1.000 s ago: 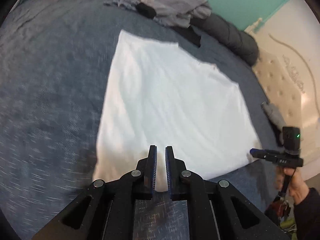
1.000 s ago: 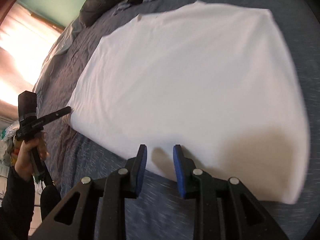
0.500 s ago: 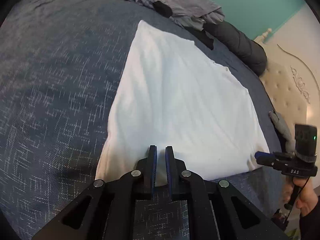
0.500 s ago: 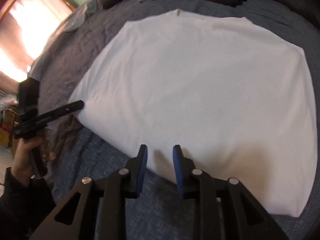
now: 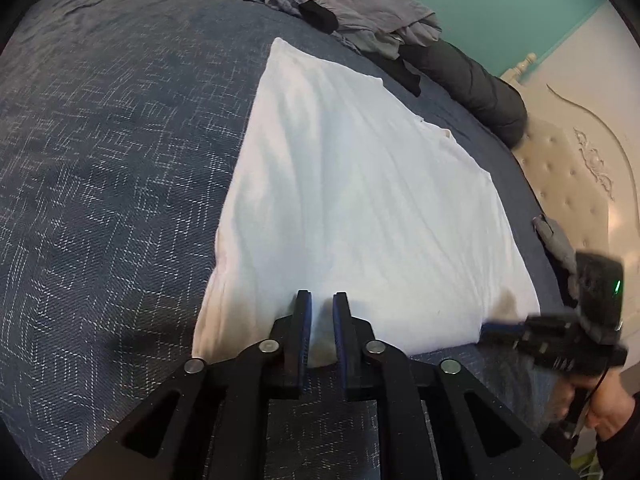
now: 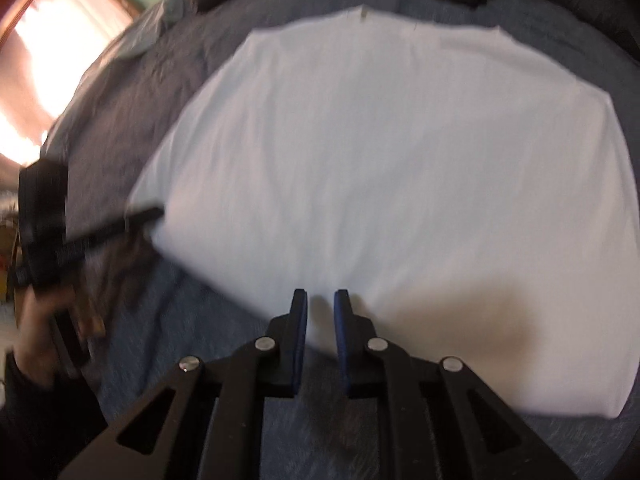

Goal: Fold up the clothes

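Where white shirt (image 5: 360, 208) lies flat on bed (image 5: 100, 160), left claw (image 5: 319, 304) parted at hem; right claw (image 6: 320, 300) parted, empty.

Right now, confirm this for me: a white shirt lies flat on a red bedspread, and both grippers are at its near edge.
Wrong colour. The bedspread is dark blue, as the left wrist view shows. The white shirt does lie flat on it, with the left gripper and right gripper at its near edge.

A home bedroom: blue bedspread (image 5: 100, 160), tufted headboard (image 5: 568, 184), heaped clothes (image 5: 368, 20).
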### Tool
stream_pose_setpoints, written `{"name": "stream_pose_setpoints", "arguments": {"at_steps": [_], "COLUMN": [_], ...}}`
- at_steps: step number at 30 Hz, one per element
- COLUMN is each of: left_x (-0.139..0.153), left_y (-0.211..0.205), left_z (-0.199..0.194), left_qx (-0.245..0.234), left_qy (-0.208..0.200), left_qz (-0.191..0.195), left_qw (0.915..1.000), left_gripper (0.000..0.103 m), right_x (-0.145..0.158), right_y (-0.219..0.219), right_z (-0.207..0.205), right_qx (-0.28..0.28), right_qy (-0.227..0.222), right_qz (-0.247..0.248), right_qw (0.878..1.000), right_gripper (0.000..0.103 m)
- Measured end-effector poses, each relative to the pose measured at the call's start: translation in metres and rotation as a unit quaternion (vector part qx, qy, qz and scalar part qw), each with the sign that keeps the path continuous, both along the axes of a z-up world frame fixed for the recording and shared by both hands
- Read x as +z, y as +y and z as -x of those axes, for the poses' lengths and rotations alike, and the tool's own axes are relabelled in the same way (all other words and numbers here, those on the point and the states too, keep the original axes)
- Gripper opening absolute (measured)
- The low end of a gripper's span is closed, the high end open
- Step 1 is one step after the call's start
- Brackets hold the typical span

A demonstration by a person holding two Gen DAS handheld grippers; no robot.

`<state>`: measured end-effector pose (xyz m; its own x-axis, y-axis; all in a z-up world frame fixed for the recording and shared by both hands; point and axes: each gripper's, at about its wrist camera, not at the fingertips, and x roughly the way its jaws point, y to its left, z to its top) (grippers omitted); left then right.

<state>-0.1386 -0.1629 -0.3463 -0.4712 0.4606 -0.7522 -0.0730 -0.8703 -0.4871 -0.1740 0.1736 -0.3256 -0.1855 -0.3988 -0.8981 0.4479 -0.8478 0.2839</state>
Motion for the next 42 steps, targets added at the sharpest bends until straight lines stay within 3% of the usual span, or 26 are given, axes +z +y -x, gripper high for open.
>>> {"name": "stream_pose_setpoints", "arguments": {"at_steps": [3,6,11,14,22,26,28,31,33,36,38,42], "left_x": [0.0,0.0,-0.002,-0.002,-0.001,-0.001,0.0,0.0,0.0,0.001,0.001,0.005], "left_y": [0.0,-0.001,-0.003,-0.003,-0.005,-0.006,-0.006,-0.006,-0.007,-0.009,-0.01,-0.012], "left_z": [0.002,0.003,0.004,0.003,-0.001,-0.001,-0.001,0.0,0.0,-0.001,-0.001,-0.003], "left_qx": [-0.004,-0.003,-0.004,-0.004,-0.001,0.001,0.001,0.0,0.0,0.002,0.004,0.011], "left_qy": [0.0,-0.001,-0.004,-0.004,-0.004,-0.005,-0.005,-0.006,-0.006,-0.005,-0.006,-0.004], "left_qz": [-0.003,-0.008,-0.013,-0.016,-0.02,-0.023,-0.023,-0.023,-0.024,-0.023,-0.023,-0.02], "left_qw": [1.0,1.0,0.9999,0.9999,0.9998,0.9997,0.9997,0.9997,0.9997,0.9997,0.9997,0.9997], "left_gripper": [0.017,0.017,0.017,0.017,0.017,0.017,0.017,0.017,0.017,0.017,0.017,0.017], "right_x": [0.0,-0.017,-0.028,-0.036,0.004,0.003,-0.006,-0.026,-0.028,-0.034,-0.032,-0.016], "right_y": [-0.008,-0.02,-0.026,-0.025,-0.013,-0.021,-0.023,-0.025,-0.023,-0.019,-0.016,0.019], "right_z": [0.019,0.026,-0.013,-0.04,-0.012,0.002,0.004,-0.01,-0.028,-0.05,-0.062,-0.068], "right_qx": [-0.017,-0.027,-0.005,0.019,-0.046,-0.052,-0.041,-0.029,-0.021,-0.011,-0.001,-0.039], "right_qy": [0.005,-0.017,-0.016,-0.042,0.016,0.023,0.009,-0.013,-0.001,-0.02,-0.025,-0.006], "right_qz": [-0.002,-0.027,-0.055,-0.059,-0.015,-0.003,-0.02,-0.039,-0.047,-0.043,-0.033,0.014], "right_qw": [1.0,0.999,0.998,0.997,0.999,0.998,0.999,0.999,0.999,0.999,0.999,0.999], "right_gripper": [0.013,0.013,0.013,0.013,0.013,0.013,0.013,0.013,0.013,0.013,0.013,0.013]}}
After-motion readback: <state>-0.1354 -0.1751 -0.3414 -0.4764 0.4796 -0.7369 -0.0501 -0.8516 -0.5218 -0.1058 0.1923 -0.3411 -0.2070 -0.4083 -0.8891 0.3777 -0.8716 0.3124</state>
